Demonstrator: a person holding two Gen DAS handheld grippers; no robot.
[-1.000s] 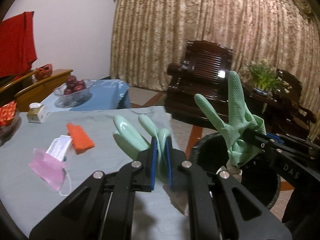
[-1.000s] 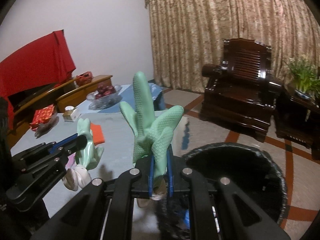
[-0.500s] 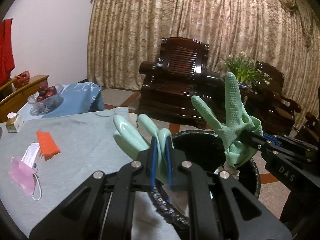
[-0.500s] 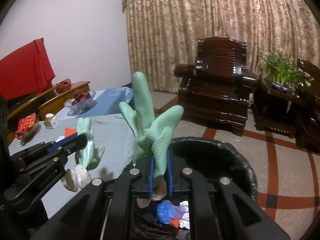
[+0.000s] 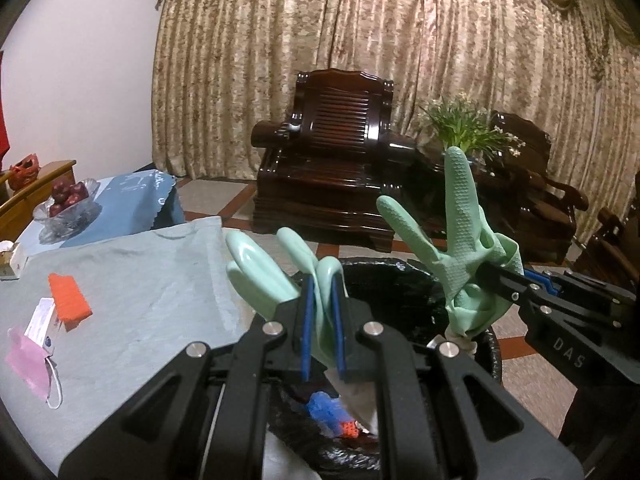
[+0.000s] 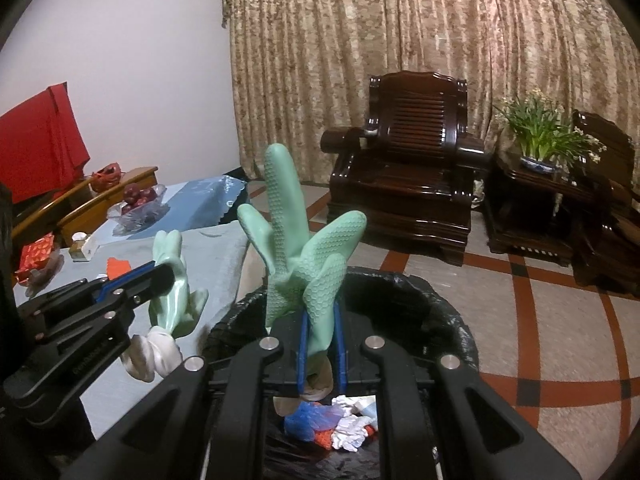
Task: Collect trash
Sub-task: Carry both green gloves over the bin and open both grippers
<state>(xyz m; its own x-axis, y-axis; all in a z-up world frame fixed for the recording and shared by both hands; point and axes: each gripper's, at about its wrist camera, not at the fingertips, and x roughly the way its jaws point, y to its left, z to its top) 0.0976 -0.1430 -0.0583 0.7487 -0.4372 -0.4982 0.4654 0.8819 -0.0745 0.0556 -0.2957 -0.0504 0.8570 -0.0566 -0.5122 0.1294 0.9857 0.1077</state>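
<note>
A: Where were the gloves?

B: Each gripper pinched one. The left gripper [image 5: 320,330] was clamped on the smooth green glove [image 5: 276,276], and the right gripper [image 6: 319,350] was clamped on the textured green glove [image 6: 298,248]. Both hung over the black-lined trash bin [image 5: 416,276], with crumpled blue and white waste [image 6: 340,426] inside.

A: Which step was that?

B: The drop, I'd judge. Next, both pairs of fingers needed to part so the gloves would fall inside the rim.

A: Anything left on the table [image 5: 140,280]?

B: At nine o'clock in the left view: an orange packet [image 5: 69,296], a pink mask [image 5: 28,360] and a small carton [image 5: 42,322].

A: Any writing?

B: "DAS" on the right gripper's body; the carton's print was too small to read.
</note>
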